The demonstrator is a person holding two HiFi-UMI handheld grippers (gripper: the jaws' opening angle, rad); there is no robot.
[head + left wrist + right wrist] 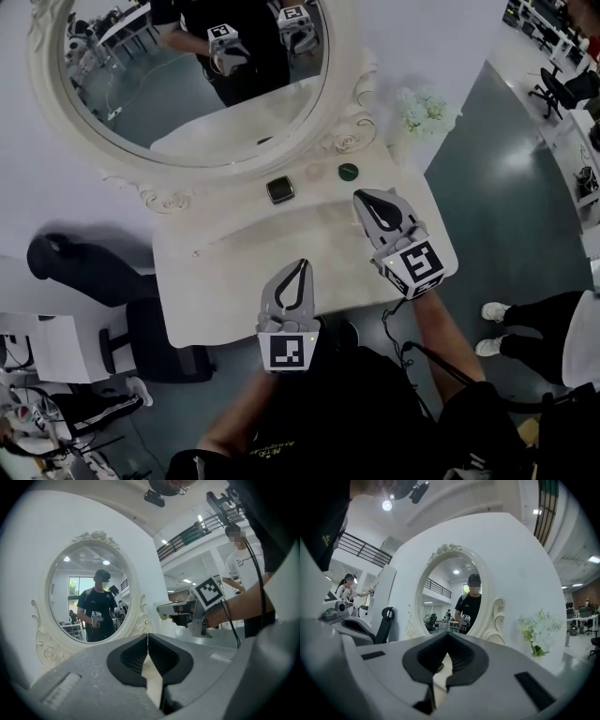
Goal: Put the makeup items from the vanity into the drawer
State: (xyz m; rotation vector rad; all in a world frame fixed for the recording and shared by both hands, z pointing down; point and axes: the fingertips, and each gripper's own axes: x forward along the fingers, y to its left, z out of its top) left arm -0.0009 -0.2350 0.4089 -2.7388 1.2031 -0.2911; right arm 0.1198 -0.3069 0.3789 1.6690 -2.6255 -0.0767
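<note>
1. Makeup sits on the vanity (pixel 216 277) top, just below the mirror's (pixel 187 84) lower rim. There's a square compact (pixel 279 189) (dark face, silver edge) and a green round piece (pixel 348 172) to its right, lying flat and apart.
2. A small pale round thing lies btwn those two; too small to tell what it is.
3. Left gripper (pixel 302 263) is over the vanity's front edge, well short of the mirror. Jaws are together w/ nothing btwn them.
4. Right gripper (pixel 362 195) is farther in twd the mirror, its tips near the green round piece in the head view. Jaws are closed tip to tip, also empty.
5. White flowers (pixel 427 111) stand just right of the mirror frame, at the vanity's back corner.
6. Black chair (pixel 84 272) is on the floor below-left of the mirror, beside the vanity's left end.
7. A second person (pixel 553 337) in white shoes stands on the floor, well right of the mirror.
8. The mirror glass reflects the person holding both grippers.
9. Writing: each gripper's cube (pixel 289 352) has a black-and-white square marker. The yellowish print on the dark shirt (pixel 272 450) is too small to read.
</note>
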